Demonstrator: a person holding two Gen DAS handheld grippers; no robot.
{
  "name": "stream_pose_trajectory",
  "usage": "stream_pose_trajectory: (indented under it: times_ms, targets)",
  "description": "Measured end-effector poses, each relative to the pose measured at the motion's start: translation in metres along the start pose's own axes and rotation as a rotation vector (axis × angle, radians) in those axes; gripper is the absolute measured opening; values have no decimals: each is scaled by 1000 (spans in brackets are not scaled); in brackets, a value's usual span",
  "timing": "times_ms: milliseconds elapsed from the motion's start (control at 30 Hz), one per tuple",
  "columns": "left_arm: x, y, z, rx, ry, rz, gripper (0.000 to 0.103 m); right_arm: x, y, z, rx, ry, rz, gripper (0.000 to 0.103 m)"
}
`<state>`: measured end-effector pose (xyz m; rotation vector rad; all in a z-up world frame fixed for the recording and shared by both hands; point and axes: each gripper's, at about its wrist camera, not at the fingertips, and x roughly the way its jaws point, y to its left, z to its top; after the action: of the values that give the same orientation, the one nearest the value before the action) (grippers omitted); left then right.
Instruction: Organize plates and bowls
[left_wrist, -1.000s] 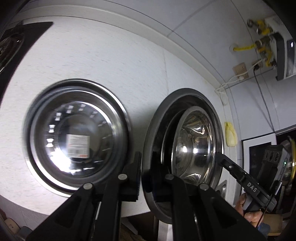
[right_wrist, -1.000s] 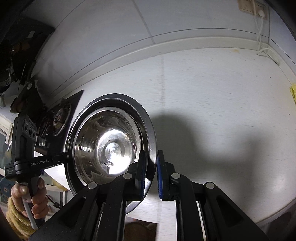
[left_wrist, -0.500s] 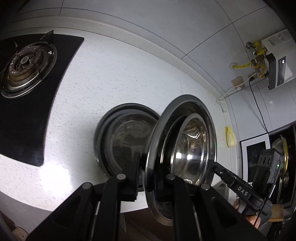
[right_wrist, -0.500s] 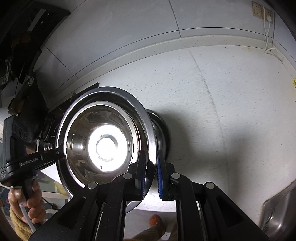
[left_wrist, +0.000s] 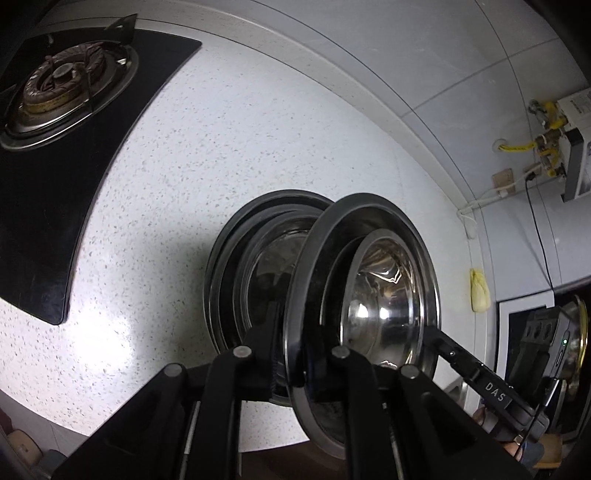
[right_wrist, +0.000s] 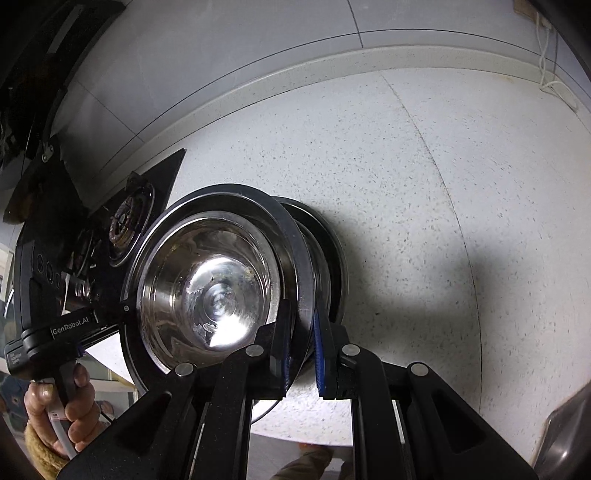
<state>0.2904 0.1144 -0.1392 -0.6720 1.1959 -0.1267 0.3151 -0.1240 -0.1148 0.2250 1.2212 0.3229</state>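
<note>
— 2 grippers on 1 load? 
— Yes. The left gripper (left_wrist: 291, 354) and right gripper (right_wrist: 301, 350) are each clamped on opposite rim edges of the steel plate (left_wrist: 306, 295), with a steel bowl (right_wrist: 207, 291) sitting in it.
— Beyond them?
— Just past the fingertips, stacked plates (left_wrist: 236, 280), probably 2, lie on the speckled counter (left_wrist: 221, 147); farther left, the stove burner (left_wrist: 62, 81).

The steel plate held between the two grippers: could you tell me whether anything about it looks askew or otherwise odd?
Nothing looks damaged or spilled. The steel plate carries a steel bowl and is pinched at opposite rims by the left gripper and right gripper, partly overlapping the plate stack on the countertop.
</note>
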Motion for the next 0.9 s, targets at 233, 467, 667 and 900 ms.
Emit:
stream_pose_trajectory:
  times_ms: [233,467,667,900]
  targets:
    - [-3,5,-5,-57,-58,37,10,0,6,6,-57,0,37,10]
    - [6,2,-6,-23,-73,13,10,0,3,3,-61,-37,25,10]
    - [17,2,-7,-12,-46,11,10,-3,-1,-3,-25,-60,9,10]
    - [23,10,-1,-20,-38,21,9,1,5,-7,-1,-56,-5,10]
